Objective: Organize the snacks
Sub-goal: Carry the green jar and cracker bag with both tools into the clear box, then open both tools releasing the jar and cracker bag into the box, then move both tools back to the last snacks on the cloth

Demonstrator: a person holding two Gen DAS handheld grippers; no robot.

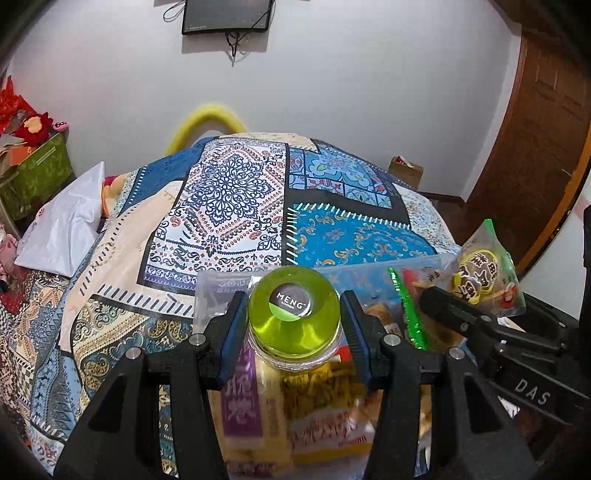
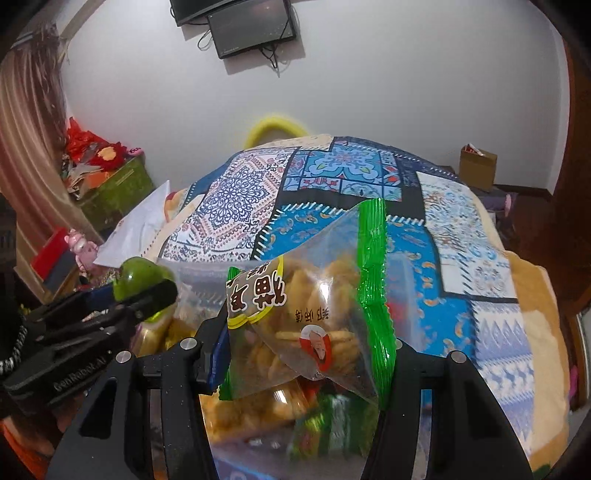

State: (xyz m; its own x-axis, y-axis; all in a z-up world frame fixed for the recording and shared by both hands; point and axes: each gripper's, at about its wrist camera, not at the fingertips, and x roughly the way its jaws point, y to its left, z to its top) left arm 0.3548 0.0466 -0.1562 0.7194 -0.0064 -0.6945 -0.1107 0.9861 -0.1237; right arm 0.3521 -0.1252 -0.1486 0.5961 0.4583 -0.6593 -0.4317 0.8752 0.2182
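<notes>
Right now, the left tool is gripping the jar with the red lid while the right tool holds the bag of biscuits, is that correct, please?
Not quite: the lid is green, not red, as the left wrist view shows. The left tool does grip the jar, and the right tool holds the bag of biscuits.

Even, fairly bright indoor light falls on the white wall (image 1: 351, 92), with soft shadows below the monitor (image 1: 225, 16). Glare spots sit on the green lid (image 1: 293, 317). Snack packs (image 2: 295, 417) at the bottom are blurred. Fisheye bending curves the door (image 1: 535, 147); corners vignette black.
</notes>
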